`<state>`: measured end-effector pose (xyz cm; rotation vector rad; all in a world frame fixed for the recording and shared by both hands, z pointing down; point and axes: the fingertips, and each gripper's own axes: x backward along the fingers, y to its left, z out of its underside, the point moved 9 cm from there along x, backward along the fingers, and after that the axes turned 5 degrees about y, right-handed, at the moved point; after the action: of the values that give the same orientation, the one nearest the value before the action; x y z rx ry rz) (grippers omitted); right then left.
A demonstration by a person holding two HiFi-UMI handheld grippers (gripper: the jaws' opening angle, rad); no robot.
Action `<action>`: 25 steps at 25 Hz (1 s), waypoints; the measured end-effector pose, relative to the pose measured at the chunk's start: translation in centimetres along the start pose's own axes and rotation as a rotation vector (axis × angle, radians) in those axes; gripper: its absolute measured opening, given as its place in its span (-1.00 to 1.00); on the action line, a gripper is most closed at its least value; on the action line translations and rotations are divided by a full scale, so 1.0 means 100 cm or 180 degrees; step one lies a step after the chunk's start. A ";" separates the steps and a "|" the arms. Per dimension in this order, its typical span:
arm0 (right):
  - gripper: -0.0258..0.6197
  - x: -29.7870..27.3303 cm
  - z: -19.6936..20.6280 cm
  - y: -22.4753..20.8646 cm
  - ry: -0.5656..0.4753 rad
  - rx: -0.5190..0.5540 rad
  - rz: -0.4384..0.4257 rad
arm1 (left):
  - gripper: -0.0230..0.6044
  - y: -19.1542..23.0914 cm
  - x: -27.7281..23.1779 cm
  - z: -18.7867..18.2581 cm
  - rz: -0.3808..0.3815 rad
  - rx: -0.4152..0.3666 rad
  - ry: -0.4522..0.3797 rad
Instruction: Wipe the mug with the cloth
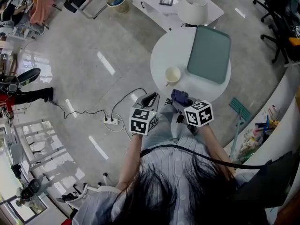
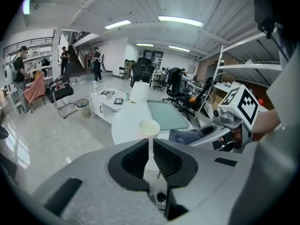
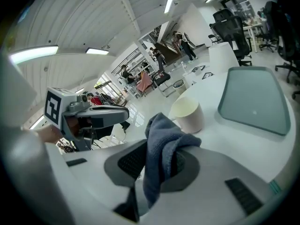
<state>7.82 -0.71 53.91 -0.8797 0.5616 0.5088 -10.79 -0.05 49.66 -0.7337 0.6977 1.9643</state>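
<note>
Table (image 1: 161,55): round, white.
Mug (image 1: 172,75): cream, upright.
Right hand-held gripper (image 3: 159,161): pinches blue cloth (image 3: 164,139) near mug.
Left hand-held gripper (image 2: 151,150): jaws together, empty.

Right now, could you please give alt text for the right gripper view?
The right gripper is shut on a blue cloth that drapes over its jaws. Beyond it a cream mug stands on the white table, beside a green tray.
</note>
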 end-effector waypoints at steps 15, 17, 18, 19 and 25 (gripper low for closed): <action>-0.67 -0.054 -0.019 -0.020 0.0275 -0.0060 0.0000 | -0.79 0.015 -0.021 -0.011 0.0232 -0.0407 0.0170; -0.67 -0.055 -0.019 -0.023 0.0278 -0.0105 0.0003 | -0.79 0.016 -0.025 -0.015 0.0283 -0.0460 0.0159; -0.67 -0.054 -0.019 -0.024 0.0279 -0.0117 0.0006 | -0.79 0.015 -0.028 -0.017 0.0320 -0.0498 0.0157; -0.67 -0.054 -0.020 -0.025 0.0280 -0.0126 0.0010 | -0.79 0.014 -0.032 -0.019 0.0362 -0.0542 0.0164; -0.67 -0.046 -0.020 -0.035 0.0244 -0.0183 0.0018 | -0.79 0.006 -0.056 -0.020 0.0447 -0.0857 0.0326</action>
<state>6.03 -5.05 57.85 -0.9558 0.6221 0.5001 -8.50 -4.84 52.50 -0.9758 0.5628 2.1881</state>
